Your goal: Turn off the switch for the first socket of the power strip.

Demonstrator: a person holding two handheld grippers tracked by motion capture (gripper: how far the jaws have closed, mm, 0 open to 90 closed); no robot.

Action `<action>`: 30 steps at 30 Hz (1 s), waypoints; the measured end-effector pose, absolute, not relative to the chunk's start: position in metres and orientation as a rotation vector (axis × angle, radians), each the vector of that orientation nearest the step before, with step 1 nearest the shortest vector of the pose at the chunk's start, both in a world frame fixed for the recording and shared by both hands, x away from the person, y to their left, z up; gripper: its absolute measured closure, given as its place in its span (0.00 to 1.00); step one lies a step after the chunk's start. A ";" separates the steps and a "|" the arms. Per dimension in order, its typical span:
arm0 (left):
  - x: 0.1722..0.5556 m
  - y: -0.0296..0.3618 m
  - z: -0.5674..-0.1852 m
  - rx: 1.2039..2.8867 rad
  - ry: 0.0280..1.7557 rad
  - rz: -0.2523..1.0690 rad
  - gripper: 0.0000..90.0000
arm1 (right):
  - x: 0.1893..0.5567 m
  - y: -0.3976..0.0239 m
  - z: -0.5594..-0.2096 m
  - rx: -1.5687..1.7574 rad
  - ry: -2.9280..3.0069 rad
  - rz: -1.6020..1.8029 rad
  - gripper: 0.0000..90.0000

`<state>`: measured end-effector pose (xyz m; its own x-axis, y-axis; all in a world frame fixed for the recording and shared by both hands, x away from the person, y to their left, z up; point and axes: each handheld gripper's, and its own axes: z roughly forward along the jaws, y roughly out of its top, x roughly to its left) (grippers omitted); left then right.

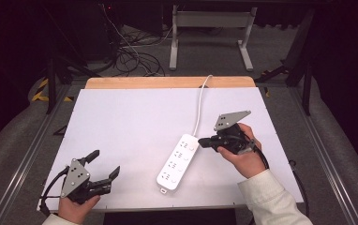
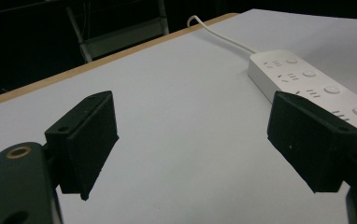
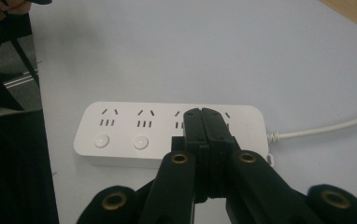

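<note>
A white power strip (image 1: 178, 161) with several sockets and round buttons lies slanted on the white table top, and its white cord (image 1: 199, 107) runs to the far edge. My right gripper (image 1: 202, 141) is shut with nothing in it, its tip just over the strip's far end near the cord. From its own camera, the right gripper (image 3: 204, 114) has both jaws pressed together above the power strip (image 3: 134, 133). My left gripper (image 1: 105, 165) stands wide open at the front left, apart from the strip. Between its black fingers (image 2: 85, 142) lies bare table, with the power strip (image 2: 307, 81) behind the right one.
The white board (image 1: 135, 117) covers most of the table, with a wooden strip (image 1: 167, 82) along the far edge. Beyond it on the floor stand a white table frame (image 1: 210, 33) and tangled cables (image 1: 130, 51). Metal rails (image 1: 25, 154) run along both sides.
</note>
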<state>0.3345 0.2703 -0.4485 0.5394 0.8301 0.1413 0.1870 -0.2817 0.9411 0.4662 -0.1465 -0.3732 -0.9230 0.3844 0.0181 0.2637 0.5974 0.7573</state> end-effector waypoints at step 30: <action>0.337 0.271 -0.450 1.788 0.865 0.794 0.18 | 0.519 -0.104 -0.416 0.640 2.850 0.905 1.00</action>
<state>0.3367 0.2705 -0.4498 0.5368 0.8326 0.1363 0.2072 -0.2867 0.9353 0.5190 -0.1043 -0.4162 -0.9091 0.4141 0.0464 0.3649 0.7376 0.5682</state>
